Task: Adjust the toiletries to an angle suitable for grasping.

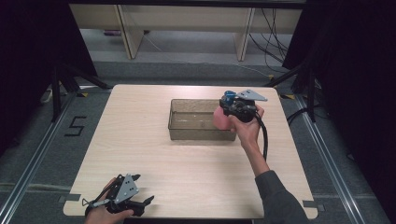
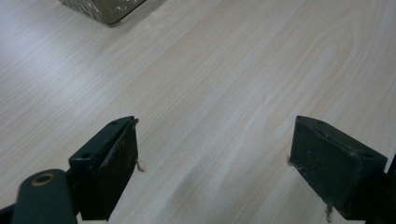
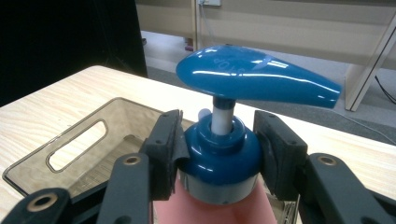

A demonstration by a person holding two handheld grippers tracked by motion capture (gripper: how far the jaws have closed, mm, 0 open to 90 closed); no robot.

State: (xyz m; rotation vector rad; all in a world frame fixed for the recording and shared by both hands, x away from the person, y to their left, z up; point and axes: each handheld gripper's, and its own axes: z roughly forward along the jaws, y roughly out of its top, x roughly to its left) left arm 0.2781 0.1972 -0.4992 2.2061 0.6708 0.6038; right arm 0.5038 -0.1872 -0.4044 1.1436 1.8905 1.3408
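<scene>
Right hand-held gripper is clamped on the blue collar of a pink pump bottle, one jaw pressed to each side, blue pump head above them. In the high view the bottle is up at the right end of the clear brown bin, which sits toward the desk's far right. Left hand-held gripper sits at the near left corner, jaws wide apart over bare wood, nothing between them.

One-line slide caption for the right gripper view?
Right tool clamps the blue collar of a pink pump bottle above the clear bin.
</scene>
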